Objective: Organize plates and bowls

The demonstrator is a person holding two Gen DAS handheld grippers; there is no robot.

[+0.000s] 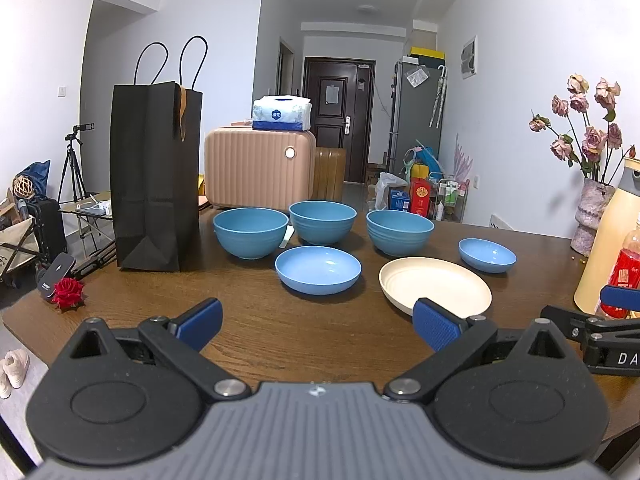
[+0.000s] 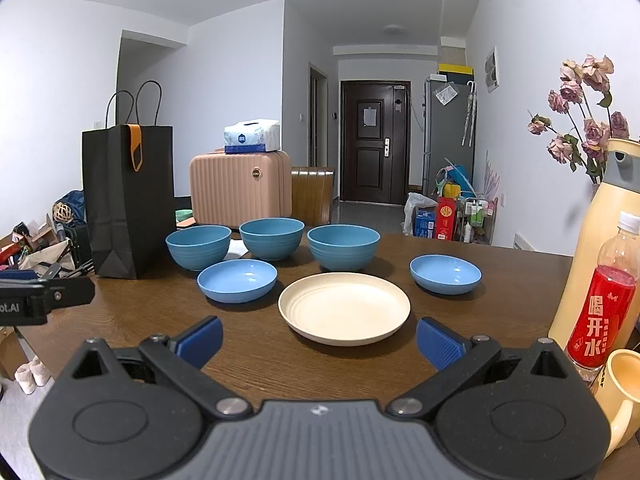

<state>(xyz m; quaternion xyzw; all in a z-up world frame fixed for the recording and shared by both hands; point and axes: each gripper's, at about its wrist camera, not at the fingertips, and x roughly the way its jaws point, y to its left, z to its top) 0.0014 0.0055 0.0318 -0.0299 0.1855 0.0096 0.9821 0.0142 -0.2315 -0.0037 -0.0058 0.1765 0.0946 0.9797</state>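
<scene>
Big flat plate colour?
Cream plate; clearest in the right wrist view.

three bowls point(image 2: 272, 244) stand in a row on the table point(image 2: 248, 360). the plate point(image 2: 344, 308) lies before them, between two shallow dishes point(image 2: 237, 281). paper bag point(image 2: 128, 200) at left.

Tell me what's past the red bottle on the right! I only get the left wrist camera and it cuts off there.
Observer: A cream-yellow mug stands nearer the camera than the red-labelled bottle, just to its right.
Operator: Is the other gripper open?
Observer: Yes, the right gripper is open and holds nothing, with the cream plate straight ahead of it.
Operator: Is anything hiding behind the black bag?
Observer: Something pale green peeks out between the black paper bag and the pink suitcase. I cannot tell what it is.
</scene>
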